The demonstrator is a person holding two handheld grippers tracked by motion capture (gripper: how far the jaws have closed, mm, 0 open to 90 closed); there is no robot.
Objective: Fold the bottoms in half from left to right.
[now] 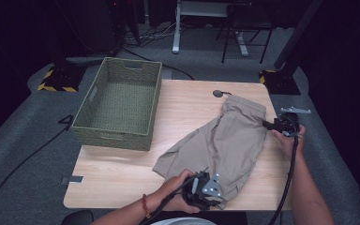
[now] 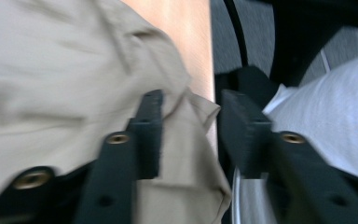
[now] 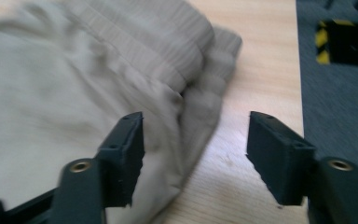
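Woven green-grey basket (image 1: 118,104) stands empty at the left of the pale wooden table (image 1: 122,164), its long side running away from the person, overhanging the table's far left edge.

Right of it, well apart from the basket, a pair of beige shorts (image 1: 225,140) lies flat on the table's right half. Their long axis runs on a diagonal: the waistband (image 1: 243,105) points to the far right corner, near a small dark round thing (image 1: 218,93) on the wood, while the leg ends spread toward the near edge, one leg reaching left to about the table's middle.

At the near edge the left gripper (image 1: 205,187) sits over the hem of the nearer leg, held in the person's left hand (image 1: 178,190). In the left gripper view its jaws stand partly apart with a corner of the beige cloth (image 2: 186,140) lying between them; the left pad lies against the fabric, the right pad stands clear of it, so nothing is clamped.

Farther right, the right gripper (image 1: 268,123) is at the waistband's right edge, held in the right hand (image 1: 288,138) and pointing left across the table. In the right gripper view its jaws are wide apart: the left jaw lies over the cloth's edge (image 3: 168,140), the right over bare wood (image 3: 223,163), with no grip on the shorts.
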